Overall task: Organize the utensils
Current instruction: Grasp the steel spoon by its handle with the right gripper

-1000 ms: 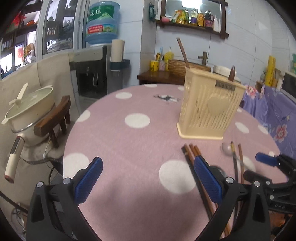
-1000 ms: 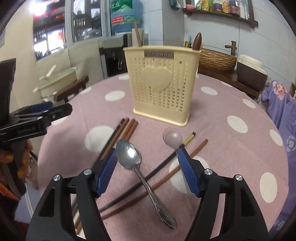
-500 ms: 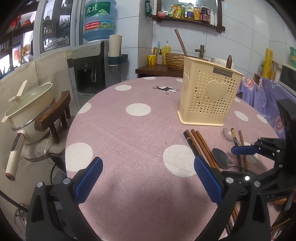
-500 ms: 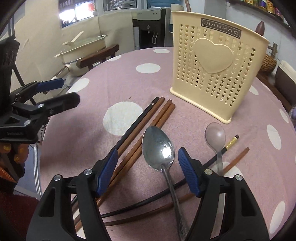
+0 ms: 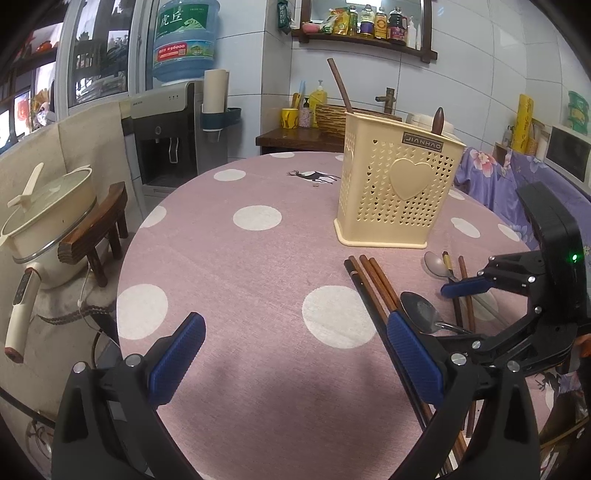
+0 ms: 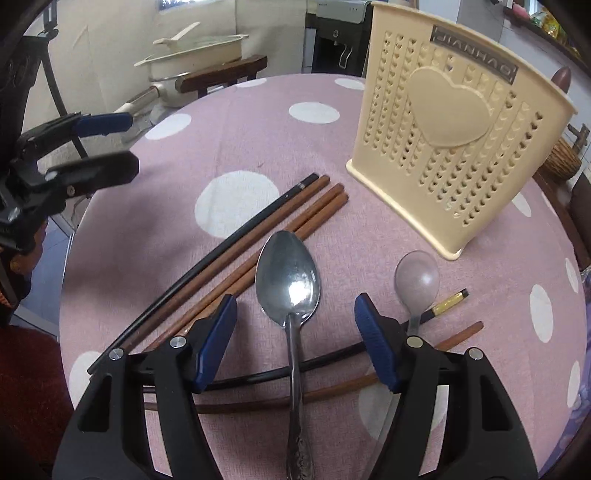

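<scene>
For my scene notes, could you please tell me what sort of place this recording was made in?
Most likely a home kitchen or dining corner: a round table in a polka-dot cloth, a water dispenser by the tiled wall, and a shelf of sauce bottles.

Two spoons lie on the surface: one large metal spoon [image 6: 288, 275] and one smaller spoon [image 6: 416, 277]. Six chopsticks: four side by side [image 6: 280, 225], three brown and one black, plus one gold-tipped black chopstick [image 6: 448, 304] and one brown chopstick [image 6: 460, 336]. One cream holder [image 6: 450, 147] stands upright, with two handles poking out
</scene>
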{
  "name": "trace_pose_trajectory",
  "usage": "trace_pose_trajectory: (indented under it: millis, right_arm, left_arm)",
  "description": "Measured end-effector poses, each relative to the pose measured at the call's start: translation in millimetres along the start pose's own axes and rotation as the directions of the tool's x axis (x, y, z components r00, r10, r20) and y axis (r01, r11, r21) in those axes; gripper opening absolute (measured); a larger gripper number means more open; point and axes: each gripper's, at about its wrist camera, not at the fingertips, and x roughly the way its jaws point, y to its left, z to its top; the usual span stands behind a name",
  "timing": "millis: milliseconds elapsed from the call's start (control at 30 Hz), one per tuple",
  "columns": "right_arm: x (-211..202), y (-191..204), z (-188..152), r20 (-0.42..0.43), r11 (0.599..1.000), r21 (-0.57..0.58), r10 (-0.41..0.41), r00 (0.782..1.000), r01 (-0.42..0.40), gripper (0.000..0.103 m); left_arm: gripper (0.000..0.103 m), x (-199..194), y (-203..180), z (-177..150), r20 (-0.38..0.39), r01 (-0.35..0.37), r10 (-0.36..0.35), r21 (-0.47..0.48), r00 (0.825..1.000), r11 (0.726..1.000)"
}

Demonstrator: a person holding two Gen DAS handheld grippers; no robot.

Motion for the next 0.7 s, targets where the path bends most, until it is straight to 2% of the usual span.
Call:
trace_pose_trajectory:
  millis: [233,300,367,433,600,700]
  right_arm:
    - [7.0,-5.0,3.8,0.037,0.999,0.043,0.027,0.999,-0.028,0.065]
    - [8.0,-2.2,6.3,0.046,0.999,0.033,0.034,0.998,-0.036,0.059]
    - [6.8,-0.9,6.8,0.054,0.999,0.027,0.042,0.998,-0.043,0.045]
    - [4.9,-1.2,5.9,0.056,0.998,0.042,0.035,0.998,-0.037,0.038]
    - [-3.1,-1.1,0.0,0.065,0.995,0.104,-0.009,0.998,0.002,0.038]
    - [-22.3,-5.7,-3.8,0.138,0.98,0.197,-0.043,0.989,0.015,0.038]
  left_arm:
    - [0.098,-1.3,-2.4,0.8,-0.004,0.001,-0.001,0.001,1.0,1.0]
    - [0.098,-1.4,-1.7,0.7,-0.006,0.0,0.0,-0.003,1.0,1.0]
    - [0.098,-0.6,-1.5,0.6,-0.01,0.001,-0.001,-0.007,1.0,1.0]
    - [0.098,0.8,-1.7,0.1,-0.018,0.003,-0.003,-0.009,1.0,1.0]
    - [0.098,13.7,-8.1,-0.3,-0.071,-0.009,0.01,0.014,0.997,1.0]
    - [0.098,21.7,-14.2,0.6,-0.102,-0.003,0.005,0.013,0.995,1.0]
